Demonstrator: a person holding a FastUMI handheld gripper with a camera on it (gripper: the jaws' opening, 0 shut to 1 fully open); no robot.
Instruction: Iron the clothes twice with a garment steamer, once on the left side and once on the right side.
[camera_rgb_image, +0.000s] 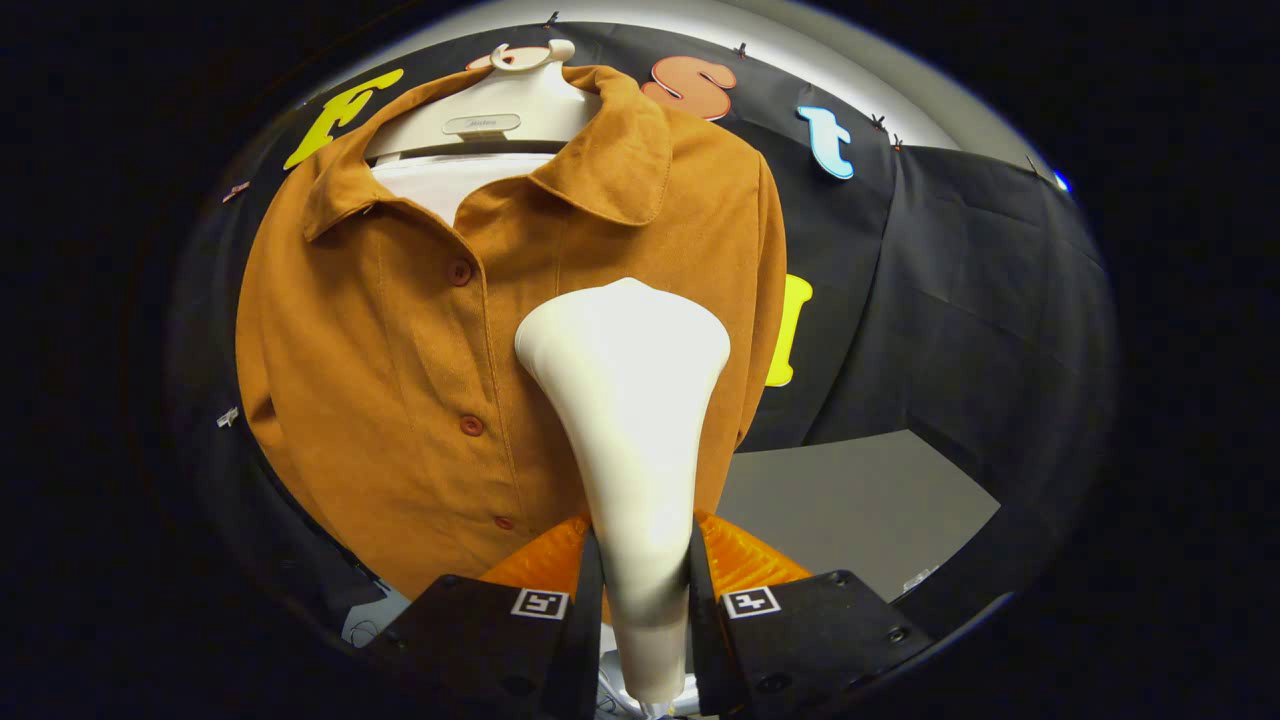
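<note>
Here the claw (640, 590) is clenched on the white garment steamer (630, 400), both fingers pressing its handle, whose flared head rises just ahead of them against the front of the rust-brown buttoned shirt (400, 340) hung on a white hanger (500, 105).

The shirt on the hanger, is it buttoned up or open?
Buttoned up. The brown shirt hangs with its front closed by buttons; only the collar is open. The gripper holds the steamer against it.

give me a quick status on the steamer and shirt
Gripper shut on steamer, head raised. Head in front of shirt on hanger, beside the button line; contact unclear. Nothing in the way.
</note>
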